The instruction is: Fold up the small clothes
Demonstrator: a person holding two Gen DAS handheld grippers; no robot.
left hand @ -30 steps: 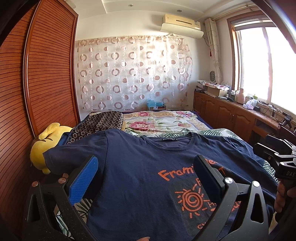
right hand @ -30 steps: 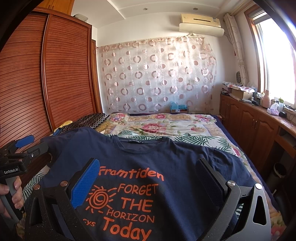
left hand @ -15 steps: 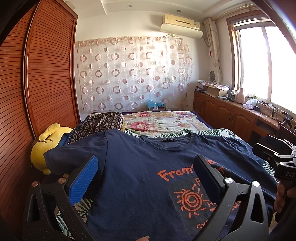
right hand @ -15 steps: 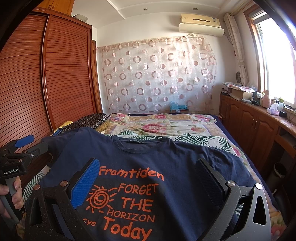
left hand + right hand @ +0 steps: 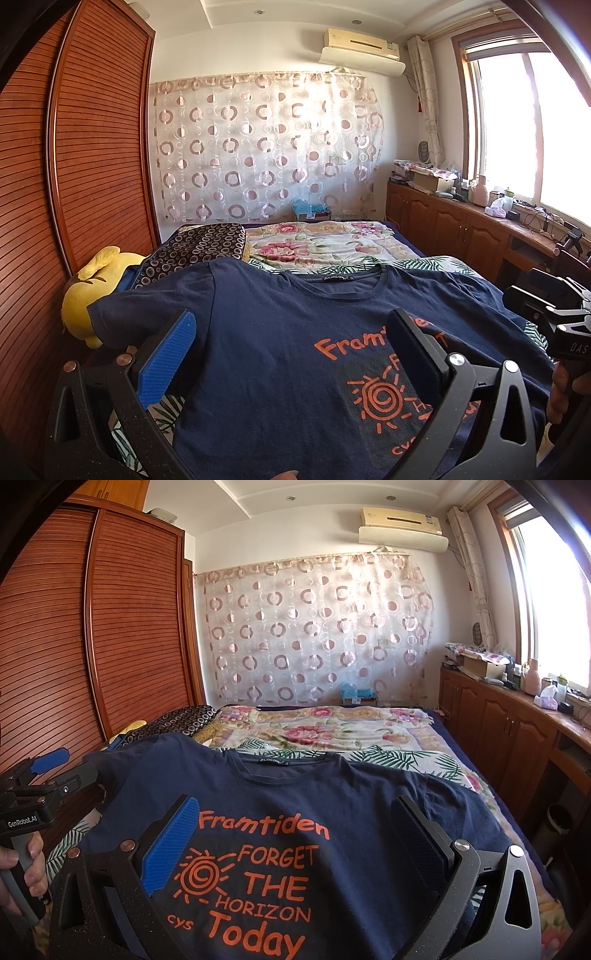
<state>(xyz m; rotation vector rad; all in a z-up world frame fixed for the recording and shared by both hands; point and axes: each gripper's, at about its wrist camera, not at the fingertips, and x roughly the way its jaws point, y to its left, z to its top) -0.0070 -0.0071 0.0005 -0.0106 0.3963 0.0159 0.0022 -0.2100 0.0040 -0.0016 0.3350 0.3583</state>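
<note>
A navy T-shirt is laid flat, print side up, on the bed. Its collar lies at the far end from both grippers, and its hem runs under the lower edge of each view.

Left gripper: the 2 fingers are spread wide. Nothing is held between them. The T-shirt's left half lies directly ahead of and below the gap. The blue pad of the left finger is seen against the sleeve side of the shirt. Whether the fingers touch the cloth cannot be told. A yellow plush toy is seen ahead and to the left, beside a dark ring-patterned pillow.

Right gripper: the 2 fingers are likewise spread wide, and nothing is gripped. The orange print on the shirt's chest lies between and below the fingers. Contact with the cloth cannot be told here either.

In the right wrist view, the left gripper is seen to the far left, at the shirt's left sleeve. In the left wrist view, the right gripper is seen at the far right edge, over the shirt's right side.

A floral quilt lies on the bed beyond the collar. A ring-patterned curtain hangs straight ahead.
</note>
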